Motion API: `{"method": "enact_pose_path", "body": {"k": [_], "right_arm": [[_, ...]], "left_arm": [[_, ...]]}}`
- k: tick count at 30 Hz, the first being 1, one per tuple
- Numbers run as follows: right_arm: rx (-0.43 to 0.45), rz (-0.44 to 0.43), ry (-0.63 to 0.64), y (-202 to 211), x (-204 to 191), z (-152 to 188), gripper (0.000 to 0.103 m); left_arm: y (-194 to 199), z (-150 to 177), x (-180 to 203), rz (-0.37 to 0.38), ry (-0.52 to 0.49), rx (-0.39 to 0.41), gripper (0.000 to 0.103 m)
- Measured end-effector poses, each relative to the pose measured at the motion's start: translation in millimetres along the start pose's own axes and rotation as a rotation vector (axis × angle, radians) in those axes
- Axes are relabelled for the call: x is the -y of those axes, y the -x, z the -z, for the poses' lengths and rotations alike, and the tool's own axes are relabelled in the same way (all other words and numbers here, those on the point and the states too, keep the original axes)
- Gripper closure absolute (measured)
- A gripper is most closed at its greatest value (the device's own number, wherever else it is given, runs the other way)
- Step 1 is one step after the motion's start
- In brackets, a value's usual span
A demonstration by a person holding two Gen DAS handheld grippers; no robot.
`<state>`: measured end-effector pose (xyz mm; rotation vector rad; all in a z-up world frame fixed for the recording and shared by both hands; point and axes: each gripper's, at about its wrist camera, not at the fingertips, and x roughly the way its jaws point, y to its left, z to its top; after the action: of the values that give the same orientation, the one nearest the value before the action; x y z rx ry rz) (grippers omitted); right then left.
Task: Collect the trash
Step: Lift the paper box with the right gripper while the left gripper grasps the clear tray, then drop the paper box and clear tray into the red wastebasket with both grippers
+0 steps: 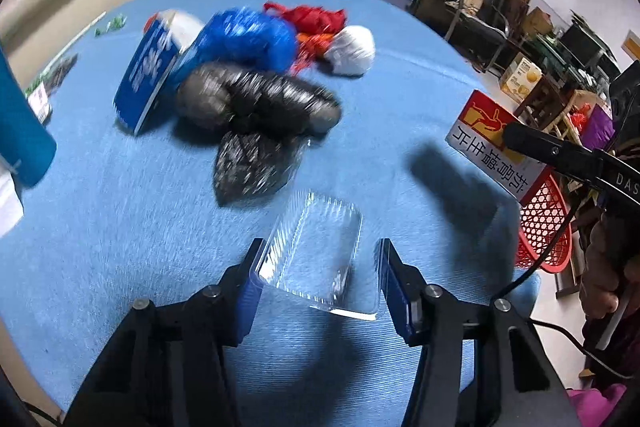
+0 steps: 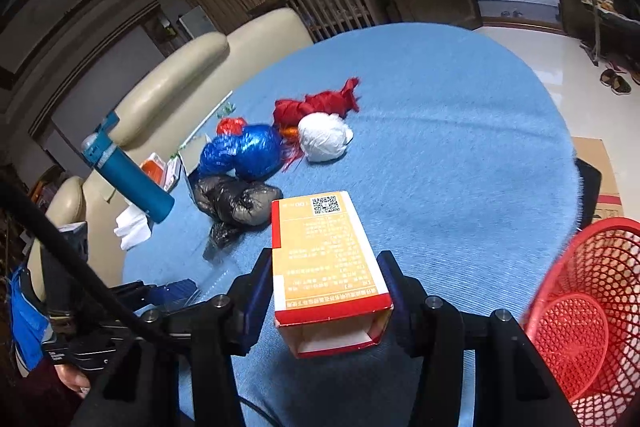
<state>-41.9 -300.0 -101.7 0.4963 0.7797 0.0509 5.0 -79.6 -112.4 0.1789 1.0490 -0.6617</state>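
My left gripper [image 1: 318,273] holds a clear plastic tray [image 1: 316,255] between its jaws, just above the blue table [image 1: 120,227]. My right gripper [image 2: 325,291] is shut on an orange and red carton [image 2: 326,267], held above the table; the carton also shows in the left wrist view [image 1: 492,143]. A pile of trash lies mid-table: black bags [image 1: 256,111], a blue bag [image 1: 248,39], a red bag [image 1: 312,17], a white bag [image 1: 352,51] and a blue box [image 1: 148,75]. A red mesh basket [image 2: 580,315] stands at the table's right edge.
A teal bottle [image 2: 128,175] stands at the table's left side, with white paper [image 2: 132,227] and small packets [image 2: 160,169] near it. A cream sofa [image 2: 192,75] lies beyond the table. Furniture and boxes [image 1: 520,75] crowd the room to the right.
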Motion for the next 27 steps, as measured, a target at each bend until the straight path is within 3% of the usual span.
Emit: {"method": "enact_pose_path", "body": {"k": [9,20,25,27], "right_arm": [[0.11,0.108,-0.049,76,47,7,0.049],[0.183,0.266,-0.294,145,169,36,0.049],[0.156,0.228,-0.428,152,215,54,0.045],[0.159,0.171,-0.49,153,228,59,0.034]], "left_arm": [[18,-28,83,0.101,-0.203,0.045,0.047],[-33,-55,218,0.233,-0.443,-0.044,0.046],[-63,-62,257,0.257,-0.5,-0.103,0.042],[-71,-62,265,0.258,-0.504,-0.12,0.039]]}}
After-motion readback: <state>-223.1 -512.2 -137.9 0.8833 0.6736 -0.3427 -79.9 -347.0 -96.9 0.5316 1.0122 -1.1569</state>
